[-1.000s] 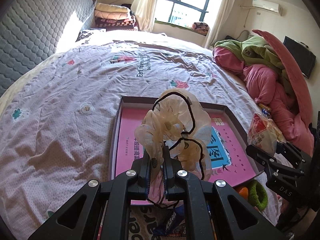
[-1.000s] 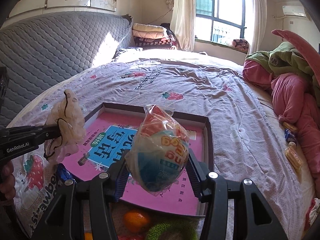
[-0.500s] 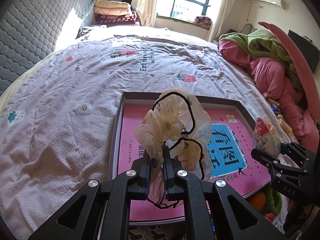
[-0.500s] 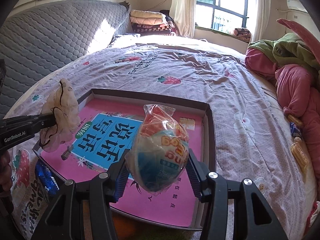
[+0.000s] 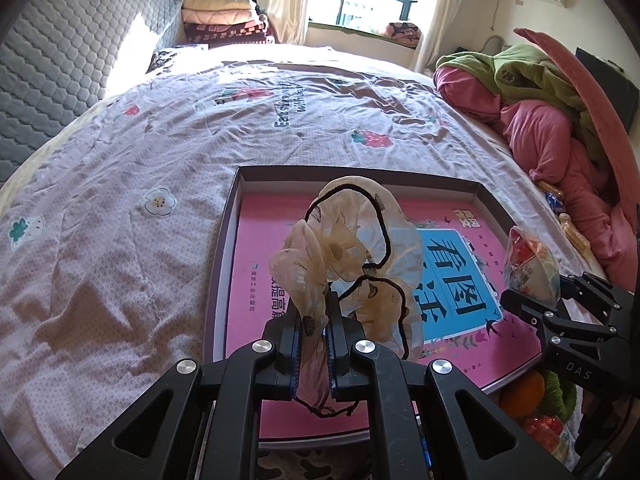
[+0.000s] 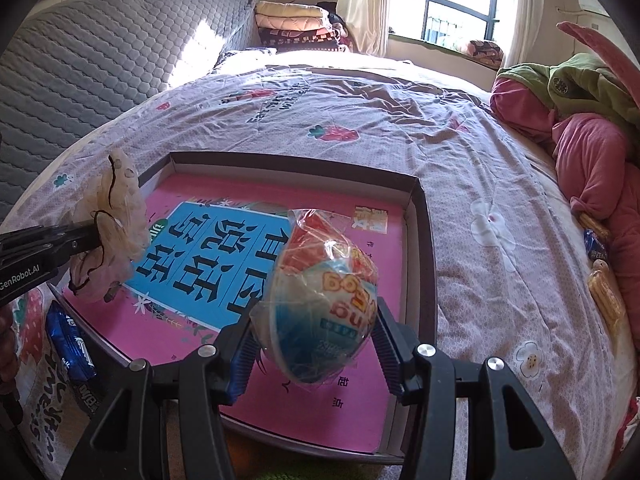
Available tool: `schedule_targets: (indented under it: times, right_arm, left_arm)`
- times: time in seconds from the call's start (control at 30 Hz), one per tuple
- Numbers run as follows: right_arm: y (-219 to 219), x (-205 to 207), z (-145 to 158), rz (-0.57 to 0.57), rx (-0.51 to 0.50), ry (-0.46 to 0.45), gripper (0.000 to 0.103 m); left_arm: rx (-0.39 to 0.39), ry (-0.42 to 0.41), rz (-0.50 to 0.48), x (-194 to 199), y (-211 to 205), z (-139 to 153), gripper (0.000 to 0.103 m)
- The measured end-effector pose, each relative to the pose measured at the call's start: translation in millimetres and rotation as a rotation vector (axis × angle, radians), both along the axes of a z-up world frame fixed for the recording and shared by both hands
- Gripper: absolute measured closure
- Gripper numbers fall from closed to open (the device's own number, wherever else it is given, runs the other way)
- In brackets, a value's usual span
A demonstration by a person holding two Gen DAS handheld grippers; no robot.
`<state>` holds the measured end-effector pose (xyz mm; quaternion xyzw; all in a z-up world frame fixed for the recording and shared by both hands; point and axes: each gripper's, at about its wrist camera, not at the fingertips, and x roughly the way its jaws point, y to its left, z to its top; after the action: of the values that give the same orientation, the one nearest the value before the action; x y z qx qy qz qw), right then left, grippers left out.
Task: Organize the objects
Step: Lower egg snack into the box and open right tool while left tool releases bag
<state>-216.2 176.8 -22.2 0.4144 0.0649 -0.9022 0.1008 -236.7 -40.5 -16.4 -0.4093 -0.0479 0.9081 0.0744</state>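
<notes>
Fingers of the left gripper [image 5: 314, 334] are pressed together on a sheer beige ruffled hair scrunchie with a thin black cord [image 5: 352, 256], and we hold it above the left part of the shallow dark-rimmed cardboard box with a pink and blue printed bottom [image 5: 228, 240]. The right gripper [image 6: 316, 344] pinches, with jaws partly spread around it, a round snack cup wrapped in clear plastic, white and blue with orange letters [image 6: 324, 300]; it hangs over the right half of the same box.

We judge the task as only at its beginning. Nothing lies inside the box yet, and both things are not yet released. Other objects wait on the lilac printed bedsheet [image 5: 120, 240]: a blue snack packet [image 6: 70, 340] beside the near left corner of the box, an orange fruit [image 5: 522, 394] and a green fuzzy thing [image 5: 562, 396] near its front edge.

The scrunchie looks soft and crumpled, its ruffles standing up. The cup's wrapper is shiny and wrinkled.
</notes>
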Motion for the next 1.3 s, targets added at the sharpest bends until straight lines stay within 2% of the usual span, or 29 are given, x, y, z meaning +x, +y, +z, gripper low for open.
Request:
schedule_targets:
  times: [0.77,0.97,1.13,1.3]
  right_arm:
    - [3,0,2,-0.020,0.000,0.001,0.049]
    - [4,1,4,-0.026,-0.005,0.010,0.046]
    - [4,3,5,-0.032,-0.011,0.017,0.044]
    - [5,6,9,-0.033,-0.013,0.033,0.040]
  left_arm:
    - [-0.004,0.004,0.002,0,0,0,0.089]
    - [-0.001,0.008,0.007,1,1,0,0.081]
    - [0.006,0.004,0.007,1,2,0,0.079]
    - [0.017,0.014,0.011,2,2,4,0.063]
